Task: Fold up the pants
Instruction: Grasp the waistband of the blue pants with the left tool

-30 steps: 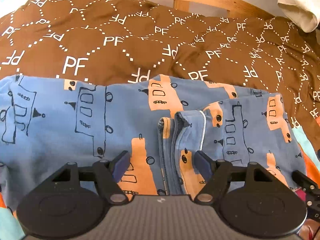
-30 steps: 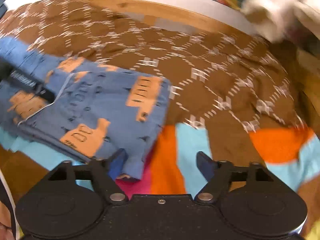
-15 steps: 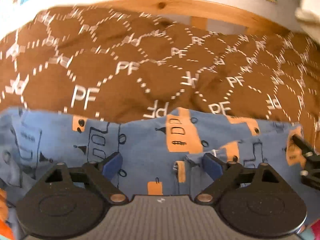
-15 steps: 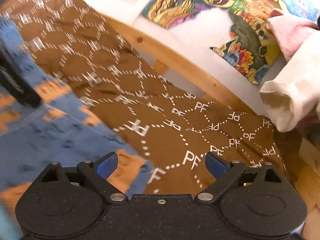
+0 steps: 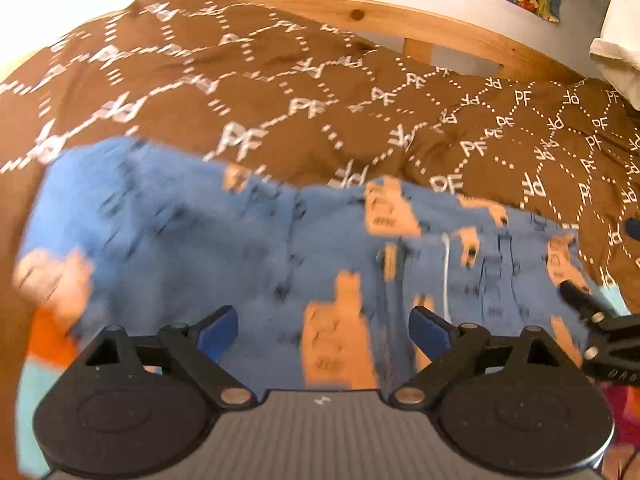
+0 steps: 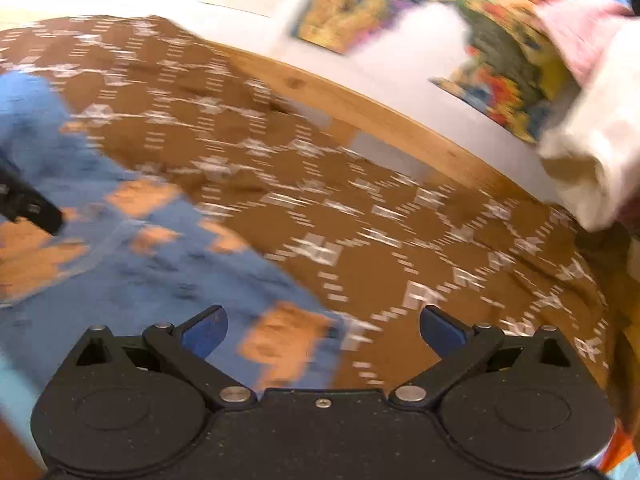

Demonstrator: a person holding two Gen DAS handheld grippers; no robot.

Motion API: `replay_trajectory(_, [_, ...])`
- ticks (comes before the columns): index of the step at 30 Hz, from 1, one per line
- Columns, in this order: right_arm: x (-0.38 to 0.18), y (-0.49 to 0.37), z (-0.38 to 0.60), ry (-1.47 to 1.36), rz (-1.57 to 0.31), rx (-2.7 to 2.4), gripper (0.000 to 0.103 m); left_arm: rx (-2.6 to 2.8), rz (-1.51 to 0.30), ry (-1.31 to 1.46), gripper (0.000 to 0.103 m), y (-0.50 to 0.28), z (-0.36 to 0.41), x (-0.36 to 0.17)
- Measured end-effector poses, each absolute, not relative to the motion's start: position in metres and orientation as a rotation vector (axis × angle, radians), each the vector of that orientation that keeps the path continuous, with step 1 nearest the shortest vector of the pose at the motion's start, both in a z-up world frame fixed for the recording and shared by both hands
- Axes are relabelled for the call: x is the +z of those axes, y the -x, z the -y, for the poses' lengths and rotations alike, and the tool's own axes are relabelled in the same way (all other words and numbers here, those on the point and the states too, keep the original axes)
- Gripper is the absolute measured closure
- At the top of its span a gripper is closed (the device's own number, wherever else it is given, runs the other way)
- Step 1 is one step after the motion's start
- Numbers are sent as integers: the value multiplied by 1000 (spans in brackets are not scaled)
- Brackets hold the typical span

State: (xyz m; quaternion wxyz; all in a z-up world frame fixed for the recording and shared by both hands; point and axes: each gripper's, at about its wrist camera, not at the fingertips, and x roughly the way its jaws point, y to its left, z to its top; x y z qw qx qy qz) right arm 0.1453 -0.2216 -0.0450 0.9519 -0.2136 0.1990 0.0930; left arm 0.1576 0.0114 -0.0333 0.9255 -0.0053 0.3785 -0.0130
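The pants (image 5: 256, 240) are blue with orange patches and dark line drawings. They lie flat on a brown bedspread (image 5: 280, 92) and are blurred by motion. My left gripper (image 5: 322, 330) is open and empty, above the near edge of the pants. My right gripper (image 6: 322, 330) is open and empty, over the right end of the pants (image 6: 152, 264). The right gripper's tip also shows at the right edge of the left wrist view (image 5: 592, 316). The left gripper's tip shows at the left edge of the right wrist view (image 6: 28, 204).
A wooden bed rail (image 5: 400, 20) runs along the far side, with a white wall and colourful pictures (image 6: 512, 76) behind it. A white cloth (image 6: 592, 140) hangs at the far right. An orange and light blue cover (image 5: 44, 344) shows at the near left.
Both grippers have pulled back and tilted up from the pants, still open. The left view has swung left, so more of the pants' left end shows. The pants lie where they were.
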Motion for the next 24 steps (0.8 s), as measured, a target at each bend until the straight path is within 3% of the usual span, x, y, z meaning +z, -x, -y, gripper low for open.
replay_trajectory(6, [-70,-140,178,510,-503,366,1,-34,-692,31,6,-112,-41,-22])
replay_trajectory(11, [-67,-155,186,367,-550,355,1,92,-581,72,6,-96,-67,1])
replay_trajectory(16, [-44,-137,192,327,-279,439,1,164,-445,187,6,-92,-99,14])
replay_trajectory(19, [-43,-143,182,362,-234,498,1,155,-438,213,6,-101,-112,10])
replay_trajectory(24, [-75,-167,154,443,-429,501,1,143,-453,307,6,-123,-134,-5])
